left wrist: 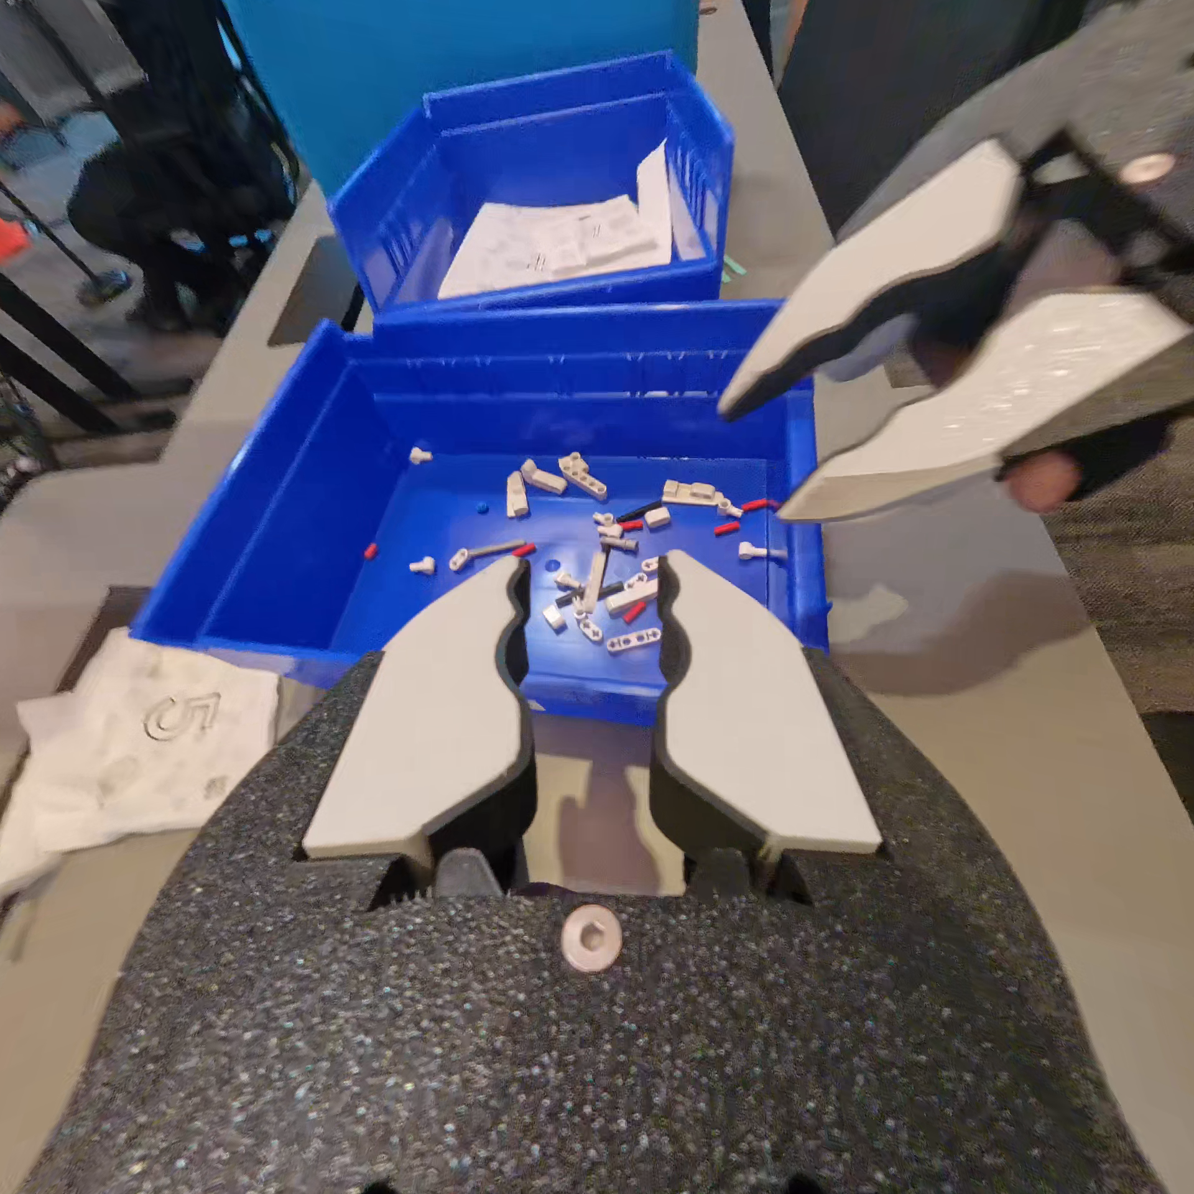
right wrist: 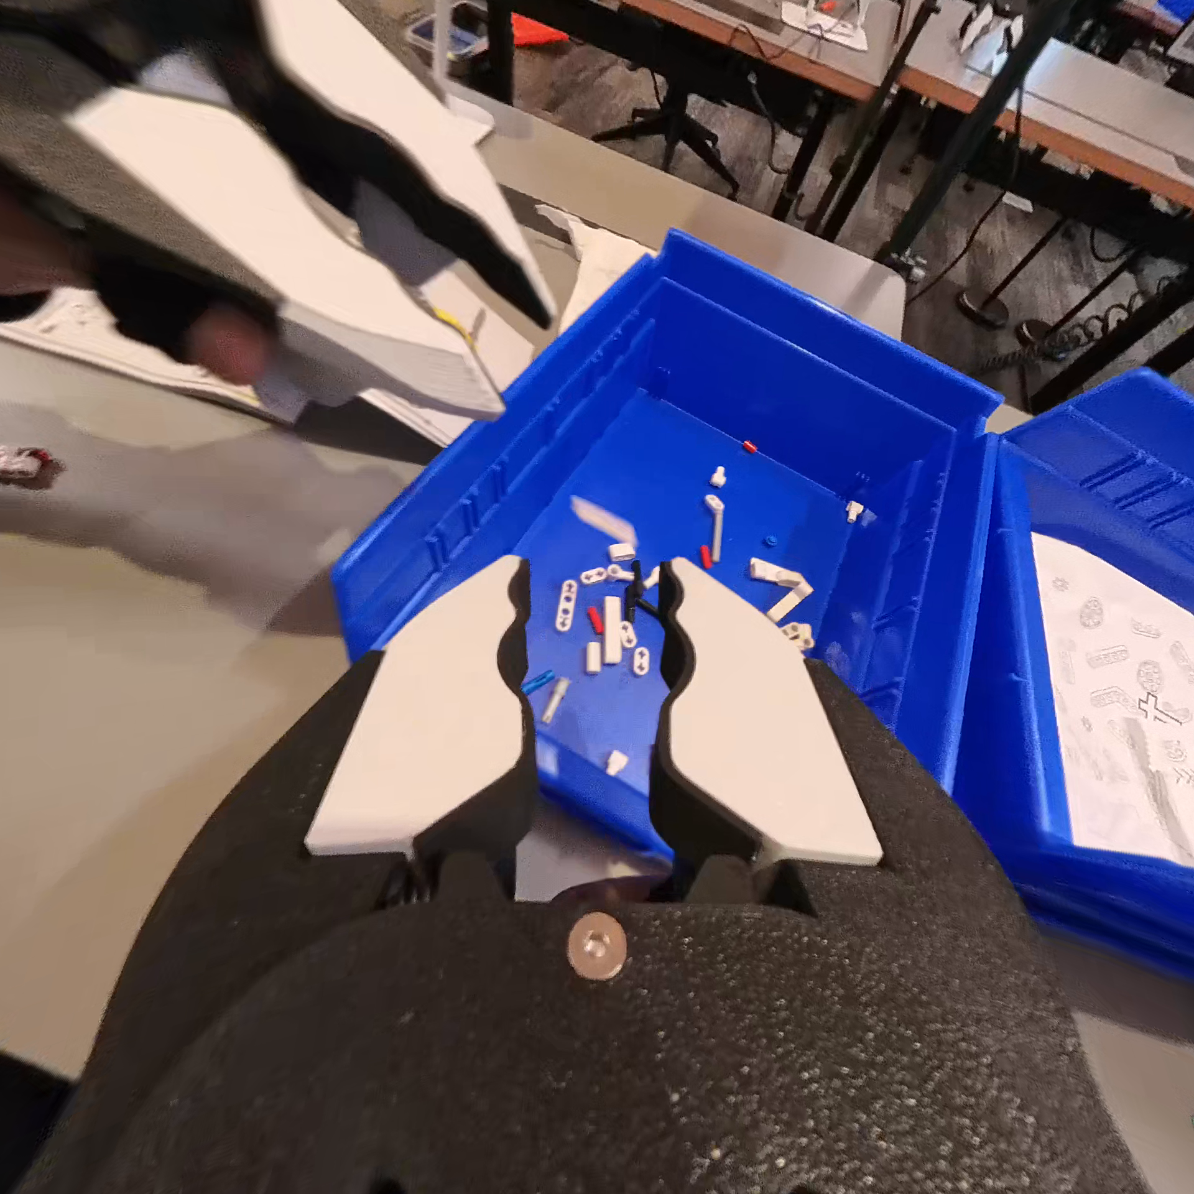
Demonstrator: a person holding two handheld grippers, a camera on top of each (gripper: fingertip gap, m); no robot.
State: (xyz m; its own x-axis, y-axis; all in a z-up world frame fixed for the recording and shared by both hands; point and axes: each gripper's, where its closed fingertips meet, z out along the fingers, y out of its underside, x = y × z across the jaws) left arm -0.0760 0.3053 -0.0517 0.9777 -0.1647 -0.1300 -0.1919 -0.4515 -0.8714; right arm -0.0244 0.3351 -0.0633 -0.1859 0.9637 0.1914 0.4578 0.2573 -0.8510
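In the nearer blue plastic bin (left wrist: 271, 530), on its flat floor, lies a scatter of small white, red and black plastic building pieces (left wrist: 594, 555); that scatter is what both of my claws point at. Through my left gripper (left wrist: 594, 568) I see its two grey fingers standing apart with nothing between the pads: the pieces I see through the gap lie on the bin floor below and beyond the tips. A long white beam (left wrist: 630, 597) sits just past the right fingertip, its long axis running across the gap, and a flat white plate with holes (left wrist: 633, 641) lies a little nearer to me.

My right gripper (right wrist: 597, 568) hangs over the same bin from its other side, jaws likewise apart and empty. Straight ahead between its tips are a white bar (right wrist: 612, 630) lying lengthwise along the fingers, a small red pin (right wrist: 594, 618) beside it and a black pin (right wrist: 636, 591) close to the right finger. Both claws are about equally near the central cluster.

Farther out, a second blue plastic bin (left wrist: 400, 213) holding white printed paper sheets (left wrist: 562, 245) stands behind the first. A crumpled white bag (left wrist: 129, 743) lies on the grey tabletop (left wrist: 969, 743) to the left.
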